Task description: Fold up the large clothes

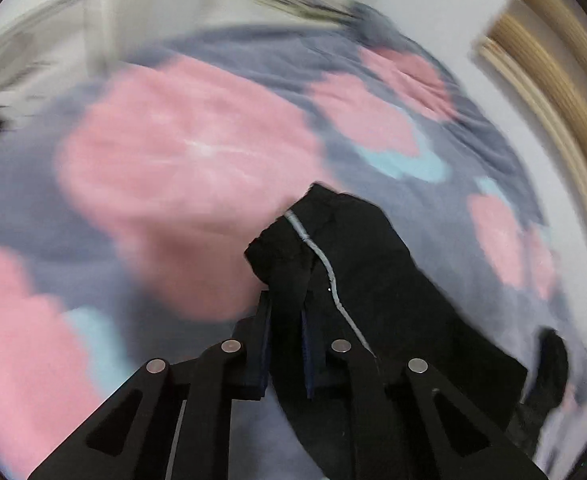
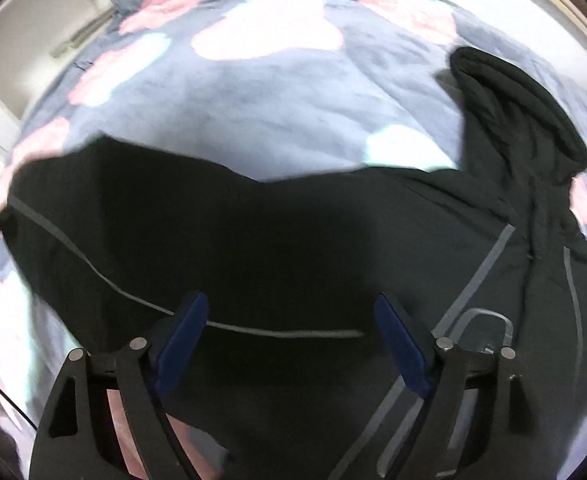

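One black fabric garment with thin grey piping lines (image 2: 253,240) shows, and it has one hood (image 2: 521,108). One grey-blue quilt printed with pink and pale blue blotches (image 2: 285,100) lies under it. Two black two-finger grippers are in view: the left gripper (image 1: 285,308) and the right gripper (image 2: 289,312), each with two blue pads (image 2: 181,340). Four round silver pins (image 1: 231,346) show on each gripper. One pale wooden frame edge (image 1: 553,92) shows.
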{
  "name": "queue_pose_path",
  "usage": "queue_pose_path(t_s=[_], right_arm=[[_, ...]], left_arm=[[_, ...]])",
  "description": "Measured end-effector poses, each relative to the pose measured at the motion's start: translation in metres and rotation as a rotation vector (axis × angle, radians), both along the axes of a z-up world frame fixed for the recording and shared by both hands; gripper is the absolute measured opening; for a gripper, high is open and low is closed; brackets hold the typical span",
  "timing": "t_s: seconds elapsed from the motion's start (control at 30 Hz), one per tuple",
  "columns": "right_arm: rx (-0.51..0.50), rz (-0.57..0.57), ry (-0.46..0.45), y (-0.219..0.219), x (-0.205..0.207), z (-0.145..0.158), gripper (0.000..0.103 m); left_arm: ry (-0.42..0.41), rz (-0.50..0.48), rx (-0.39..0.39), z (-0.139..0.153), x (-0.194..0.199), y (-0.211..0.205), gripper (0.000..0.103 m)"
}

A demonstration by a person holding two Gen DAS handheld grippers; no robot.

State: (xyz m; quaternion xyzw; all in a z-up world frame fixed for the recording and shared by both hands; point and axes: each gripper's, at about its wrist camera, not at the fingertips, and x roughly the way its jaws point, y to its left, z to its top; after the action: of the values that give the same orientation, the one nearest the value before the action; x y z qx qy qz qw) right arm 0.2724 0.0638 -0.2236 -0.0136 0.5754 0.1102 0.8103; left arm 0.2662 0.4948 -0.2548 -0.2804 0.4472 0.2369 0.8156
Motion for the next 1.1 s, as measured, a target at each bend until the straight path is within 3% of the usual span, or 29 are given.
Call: queue_pose_path(t_s=[0.03, 0.07, 0.1, 0.13, 0.2, 0.3, 0.47, 0.6, 0.67, 0.87, 1.1], right_arm=[[0.026, 0.013, -0.004, 0.008, 0.002, 0.0, 0.08], [0.03, 0.032, -0.014, 0.019, 0.004, -0.001, 0.068], [-0.023, 0.029, -0.032, 0.026, 0.006, -0.003, 0.055], [-0.052, 0.011, -0.039, 0.026, 0.008, -0.003, 0.052], [-0.041, -0.063, -0.034, 0.007, 0.013, -0.005, 0.052], [-0.045, -0.174, -0.013, -0.034, 0.016, -0.007, 0.052], [-0.053, -0.228, 0.045, -0.065, 0.013, -0.027, 0.052], [-0.08, -0.169, 0.147, -0.05, 0.009, -0.081, 0.052], [-0.143, -0.105, 0.102, -0.04, 0.011, -0.089, 0.052], [-0.006, -0.134, 0.17, -0.068, 0.026, -0.07, 0.052], [0.039, -0.182, 0.097, -0.121, -0.008, -0.023, 0.052]], left_arm=[[0.021, 0.019, 0.019, 0.001, -0.008, 0.001, 0.013], [0.031, 0.025, 0.015, -0.001, -0.016, 0.001, 0.013], [0.033, 0.018, 0.008, -0.003, -0.023, 0.0, 0.013], [0.045, 0.017, 0.023, -0.003, -0.028, -0.002, 0.012], [0.066, 0.021, 0.06, -0.002, -0.035, -0.005, 0.012], [0.049, 0.04, 0.031, 0.001, -0.046, 0.004, 0.012], [0.023, 0.009, 0.045, 0.01, -0.041, -0.004, 0.012], [-0.031, -0.049, 0.063, 0.032, -0.035, -0.023, 0.011], [-0.061, -0.087, 0.061, 0.045, -0.033, -0.033, 0.011], [-0.135, -0.217, 0.051, 0.08, -0.033, -0.082, 0.011], [-0.19, -0.51, 0.059, 0.113, -0.035, -0.203, 0.011]])
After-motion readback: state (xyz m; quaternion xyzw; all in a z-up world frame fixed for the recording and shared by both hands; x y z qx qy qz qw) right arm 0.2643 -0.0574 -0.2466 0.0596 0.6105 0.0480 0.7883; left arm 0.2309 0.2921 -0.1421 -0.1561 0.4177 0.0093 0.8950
